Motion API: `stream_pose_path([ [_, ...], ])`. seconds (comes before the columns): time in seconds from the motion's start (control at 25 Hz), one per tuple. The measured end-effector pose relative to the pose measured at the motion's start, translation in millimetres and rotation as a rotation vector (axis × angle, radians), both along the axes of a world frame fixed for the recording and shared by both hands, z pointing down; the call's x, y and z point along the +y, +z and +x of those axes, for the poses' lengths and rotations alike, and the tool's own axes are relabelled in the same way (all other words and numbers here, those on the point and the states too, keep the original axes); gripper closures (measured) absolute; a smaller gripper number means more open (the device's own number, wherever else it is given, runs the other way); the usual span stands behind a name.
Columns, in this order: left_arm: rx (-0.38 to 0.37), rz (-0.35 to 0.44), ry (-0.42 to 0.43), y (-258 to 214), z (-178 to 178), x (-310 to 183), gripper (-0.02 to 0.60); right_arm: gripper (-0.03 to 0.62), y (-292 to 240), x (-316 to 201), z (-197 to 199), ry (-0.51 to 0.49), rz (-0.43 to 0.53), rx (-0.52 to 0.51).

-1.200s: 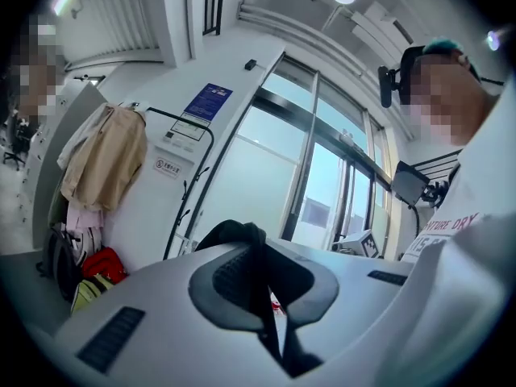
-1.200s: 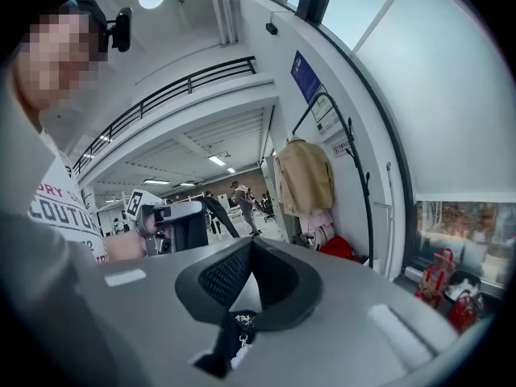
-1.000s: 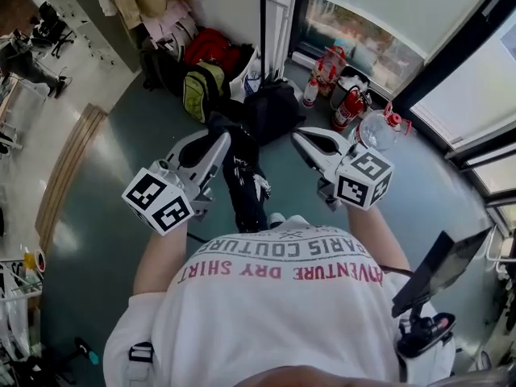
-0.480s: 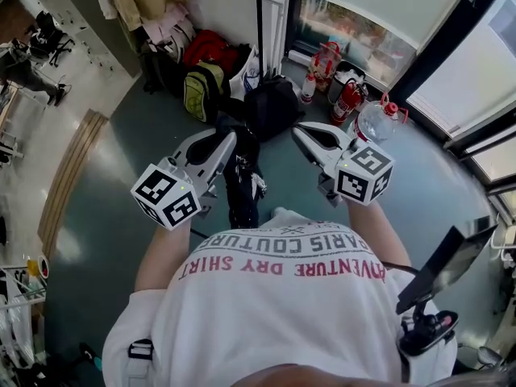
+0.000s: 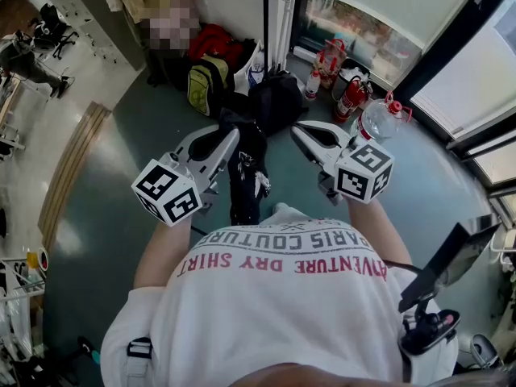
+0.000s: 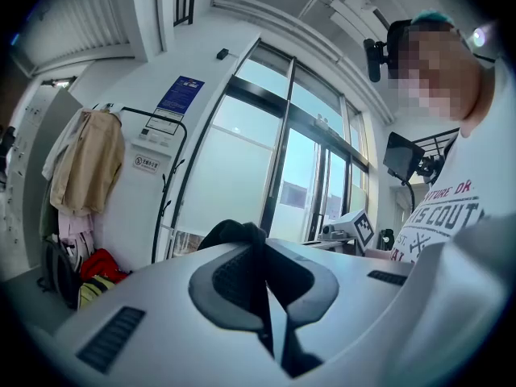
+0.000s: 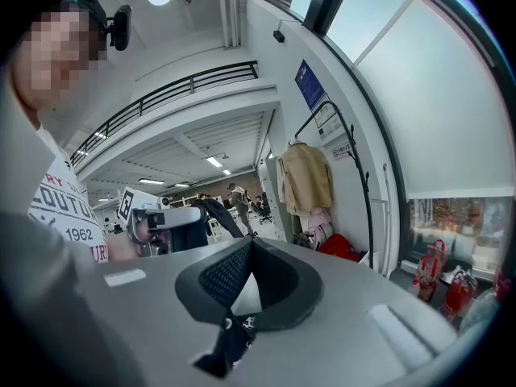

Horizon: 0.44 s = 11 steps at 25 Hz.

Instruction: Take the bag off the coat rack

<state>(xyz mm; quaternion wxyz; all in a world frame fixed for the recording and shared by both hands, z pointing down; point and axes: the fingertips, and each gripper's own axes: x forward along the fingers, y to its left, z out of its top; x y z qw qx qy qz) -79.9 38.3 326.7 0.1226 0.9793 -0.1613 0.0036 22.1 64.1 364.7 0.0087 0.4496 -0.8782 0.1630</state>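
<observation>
Both pairs of jaws are closed. Left gripper [image 6: 260, 247]: jaws clenched on a black strap of the bag [image 5: 242, 172], and a fold of that strap bulges up just past the tips. Right gripper [image 7: 250, 244]: the pads meet at the tips and nothing is seen pinched there. A scrap of black fabric with white print shows low in the gap behind the pads. Whether it is caught or only seen through the gap cannot be told.

Bag: black, long and narrow, with small white markings. It hangs down from the left gripper, between the two grippers, in front of the person's white shirt [image 5: 282, 297]. It is off the coat rack [image 5: 264, 22], whose black pole stands further off by the wall. A beige coat [image 6: 85, 172] hangs near the rack.

Containers on the floor [image 5: 113, 184] near the rack's foot:
- black backpack [image 5: 278, 99], contents not visible
- yellow-green backpack [image 5: 205, 83], just beside it
- red bag [image 5: 214, 43], behind that
- white bag [image 5: 248, 67], contents not legible

By the window:
- large clear jug [image 5: 377, 123] with a red cap, fill level not determinable
- red fire extinguishers [image 5: 348, 99], just beside the jug
- small bottle [image 5: 313, 87] with a red cap
</observation>
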Motion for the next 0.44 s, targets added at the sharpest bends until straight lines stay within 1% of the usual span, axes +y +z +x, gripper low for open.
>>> stream_pose_path([
  [0.24,-0.015,-0.004,0.003,1.0,1.5,2.6,0.569,0.595,2.1,0.3,0.2,-0.001,-0.002,-0.005],
  [0.44,-0.011,0.003,0.010,-0.5,3.1,4.1,0.569,0.595,2.2,0.6,2.4,0.001,0.000,-0.009],
])
